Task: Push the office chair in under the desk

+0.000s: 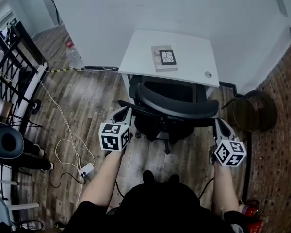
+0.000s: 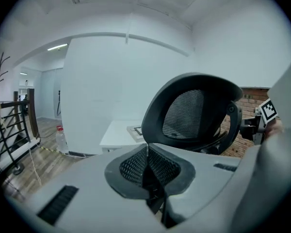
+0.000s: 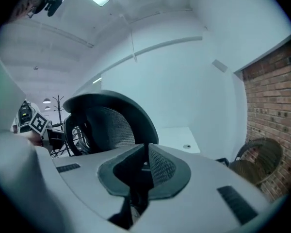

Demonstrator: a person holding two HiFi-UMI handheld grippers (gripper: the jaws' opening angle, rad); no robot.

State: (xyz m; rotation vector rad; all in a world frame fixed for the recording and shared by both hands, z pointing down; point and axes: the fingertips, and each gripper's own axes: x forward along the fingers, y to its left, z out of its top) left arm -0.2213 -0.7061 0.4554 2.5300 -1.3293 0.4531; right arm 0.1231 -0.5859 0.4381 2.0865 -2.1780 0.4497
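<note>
Your left tool [image 1: 123, 113]: pads pressed together, nothing between them. Your right tool [image 1: 217, 122]: the same, pressed together and empty. Each carries a cube printed with black-and-white square markers, with no lettering on them.

- Both tools sit just behind the office chair [image 1: 177, 106], one at each side of its backrest. From the head view you cannot tell whether either tip touches the chair. In the left gripper view [image 2: 146, 147] and the right gripper view [image 3: 146, 147], the mesh backrest stands ahead of the tips.
- Chair: the seat is tucked under the front edge of the desk [image 1: 140, 52], with the curved backrest just outside that edge. The seat is hidden by the backrest and desk top. Only a few dark legs of the base show on the wood floor [image 1: 87, 96].
- Low right in the head view, a red object [image 1: 250, 210] is cut by the frame edge and cannot be identified.
- Floor, left: a white power strip [image 1: 86, 169]. No writing can be made out on it.
- Desk top: one flat grey item [image 1: 164, 57] bearing a black-framed square pattern. No text is readable on it.
- Right of the desk: a round wicker piece [image 1: 254, 111] against the brick wall [image 3: 271, 96]. Its inside is too dark to read.
- Left of the desk, by the white wall: a clear bottle [image 1: 72, 55] with a red cap. The label is not legible and you cannot tell its contents.
- Far left: a black metal rack [image 1: 14, 67], partly out of frame.
</note>
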